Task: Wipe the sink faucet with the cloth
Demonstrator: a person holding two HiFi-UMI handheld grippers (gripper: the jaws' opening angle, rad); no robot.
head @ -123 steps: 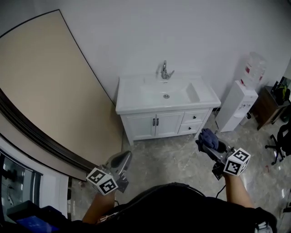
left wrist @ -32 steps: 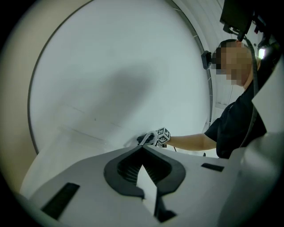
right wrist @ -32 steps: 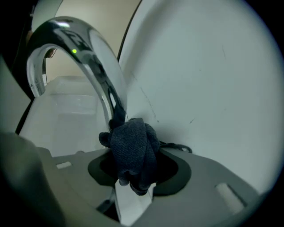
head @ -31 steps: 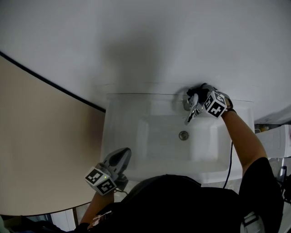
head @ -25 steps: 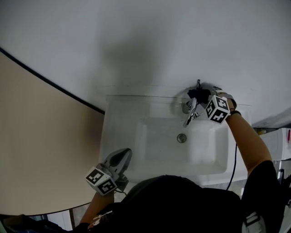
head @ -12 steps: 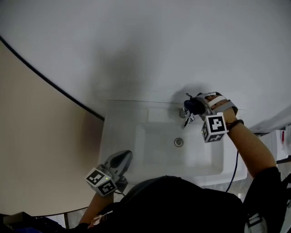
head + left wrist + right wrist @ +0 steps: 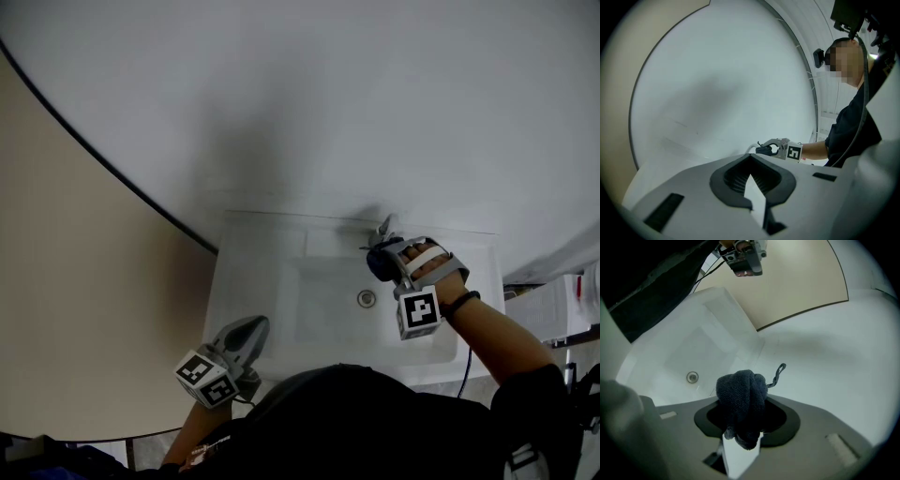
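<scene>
As the fingers of the right gripper (image 7: 392, 266), which have just been closing a little, pinch the cloth (image 7: 740, 401), a dark blue towelling wad with a thin hanging loop (image 7: 777, 373) poking out, the step in hand looks like the wiping itself. The wad sits just on the person's side of the faucet (image 7: 383, 228), about over its spout, though contact cannot be confirmed. The next move calls for pressing the wad onto the metal and dragging it along without loosening the pinch, while the left gripper (image 7: 246, 336), fingers closed on nothing, hangs well away from the faucet.
</scene>
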